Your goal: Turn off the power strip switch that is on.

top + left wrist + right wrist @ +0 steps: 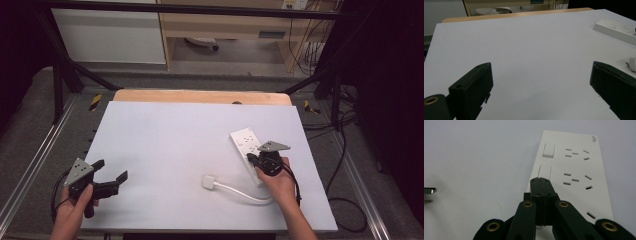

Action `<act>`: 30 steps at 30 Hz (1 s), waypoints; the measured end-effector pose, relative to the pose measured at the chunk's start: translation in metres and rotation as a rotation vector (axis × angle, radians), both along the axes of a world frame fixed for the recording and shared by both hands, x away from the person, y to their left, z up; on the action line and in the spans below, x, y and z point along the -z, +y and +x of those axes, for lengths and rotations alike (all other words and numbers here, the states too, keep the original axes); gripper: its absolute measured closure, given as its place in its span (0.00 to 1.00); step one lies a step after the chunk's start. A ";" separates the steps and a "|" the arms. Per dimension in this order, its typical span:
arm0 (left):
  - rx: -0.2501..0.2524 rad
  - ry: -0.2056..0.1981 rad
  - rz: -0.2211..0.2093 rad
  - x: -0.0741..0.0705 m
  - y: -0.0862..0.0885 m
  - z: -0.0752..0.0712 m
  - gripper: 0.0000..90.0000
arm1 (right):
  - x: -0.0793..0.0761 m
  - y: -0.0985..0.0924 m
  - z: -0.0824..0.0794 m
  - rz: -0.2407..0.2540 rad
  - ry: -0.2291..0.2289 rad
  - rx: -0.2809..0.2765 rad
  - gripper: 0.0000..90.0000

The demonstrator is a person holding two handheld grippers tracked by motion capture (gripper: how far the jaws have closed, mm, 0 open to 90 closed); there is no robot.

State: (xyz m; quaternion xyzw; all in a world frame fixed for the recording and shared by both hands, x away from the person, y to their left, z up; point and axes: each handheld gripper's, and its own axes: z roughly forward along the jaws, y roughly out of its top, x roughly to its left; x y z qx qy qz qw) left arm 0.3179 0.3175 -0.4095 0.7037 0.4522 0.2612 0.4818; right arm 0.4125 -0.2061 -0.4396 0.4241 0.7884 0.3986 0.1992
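Nearest the person, the left hand (70,207) holds the left gripper (111,175) over the near left corner of the table (165,135). Its two black jaws stand wide apart with nothing between them; in the left gripper view they are blocky, matte, hard-edged pieces with bare white surface between. The grey three-cornered plate (79,171) sits on top, and a black cable (56,195) loops back from it.

The table top is a flat, matte white sheet, smooth and unmarked, with a light wooden edge (200,96) showing at the far side.

On the near right, the right hand (277,182) holds the right gripper (540,181), its tip set down on the power strip (248,147). In the right gripper view the jaws are pressed together flat against each other, with nothing seen between them, and the tip rests just at the lower of two rectangular switches (545,172).

The power strip is a long, white, smooth plastic slab with slotted sockets (576,178). It lies flat on the right half of the table, long axis running from near right to far left, at a slant to the table edges. A white cord (240,192) curves from its near end leftward to a white plug (208,181) lying on the surface, well apart from the left gripper.

Beyond the table stand a black frame (190,9) and wooden shelving (225,30).
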 end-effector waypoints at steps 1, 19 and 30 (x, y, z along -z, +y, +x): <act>0.000 0.000 0.000 0.000 0.000 0.000 0.05 | 0.000 0.000 0.000 0.000 -0.001 0.000 1.00; 0.000 0.003 -0.003 0.000 0.000 0.000 0.05 | -0.001 0.002 -0.001 -0.002 -0.016 -0.007 1.00; -0.008 0.007 -0.005 0.001 0.000 0.001 0.05 | -0.004 0.000 -0.002 0.024 -0.037 -0.008 1.00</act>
